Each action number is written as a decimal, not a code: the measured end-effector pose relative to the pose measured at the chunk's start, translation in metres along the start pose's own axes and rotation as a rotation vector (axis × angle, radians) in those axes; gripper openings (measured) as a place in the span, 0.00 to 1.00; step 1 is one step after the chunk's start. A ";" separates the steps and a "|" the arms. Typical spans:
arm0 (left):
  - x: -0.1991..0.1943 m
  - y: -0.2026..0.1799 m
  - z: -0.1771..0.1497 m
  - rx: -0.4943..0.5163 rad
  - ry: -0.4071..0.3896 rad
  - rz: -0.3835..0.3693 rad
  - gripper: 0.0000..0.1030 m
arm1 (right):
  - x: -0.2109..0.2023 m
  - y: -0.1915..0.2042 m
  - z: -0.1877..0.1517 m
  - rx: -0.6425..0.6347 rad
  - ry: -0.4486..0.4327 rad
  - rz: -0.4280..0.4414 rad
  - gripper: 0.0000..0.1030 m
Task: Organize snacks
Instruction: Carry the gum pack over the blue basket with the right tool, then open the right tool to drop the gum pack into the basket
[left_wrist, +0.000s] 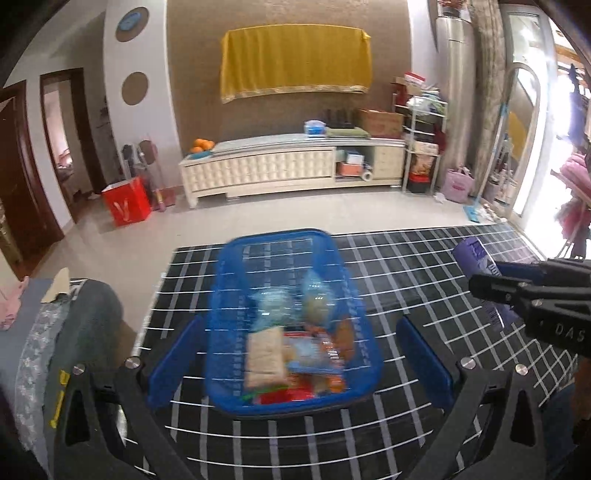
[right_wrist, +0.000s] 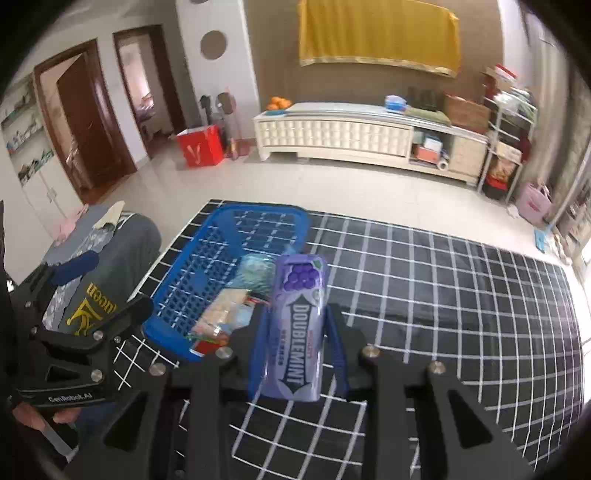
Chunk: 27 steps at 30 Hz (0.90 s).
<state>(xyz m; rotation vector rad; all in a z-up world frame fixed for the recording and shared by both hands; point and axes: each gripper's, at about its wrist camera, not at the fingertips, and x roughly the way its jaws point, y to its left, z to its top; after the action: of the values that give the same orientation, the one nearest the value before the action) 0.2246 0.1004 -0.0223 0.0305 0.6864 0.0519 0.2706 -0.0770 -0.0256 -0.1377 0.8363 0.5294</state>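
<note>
One blue basket (left_wrist: 291, 258), one Doublemint tin (right_wrist: 298, 325).

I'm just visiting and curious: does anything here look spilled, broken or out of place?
Nothing looks spilled or damaged. The only snack outside the blue basket is the purple Doublemint gum pack, clamped in the right gripper just beside the basket. The left gripper is open around the basket, where the other packets lie loosely piled.

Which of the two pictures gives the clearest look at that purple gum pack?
The right wrist view. There the purple Doublemint pack fills the centre, label readable, clamped between the right gripper fingers beside the blue basket. The left wrist view shows only its blurred end poking past the right gripper at the right edge.
</note>
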 end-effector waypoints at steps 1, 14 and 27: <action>0.001 0.009 0.000 -0.002 0.003 0.007 1.00 | 0.006 0.007 0.002 -0.012 0.009 0.005 0.35; 0.043 0.104 -0.005 -0.087 0.079 0.058 1.00 | 0.102 0.058 0.025 -0.095 0.156 0.010 0.35; 0.104 0.149 -0.017 -0.200 0.148 0.009 1.00 | 0.168 0.066 0.031 -0.136 0.247 -0.034 0.35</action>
<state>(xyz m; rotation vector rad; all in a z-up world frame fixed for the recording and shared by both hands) 0.2883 0.2552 -0.0943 -0.1635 0.8259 0.1320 0.3509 0.0558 -0.1225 -0.3465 1.0368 0.5443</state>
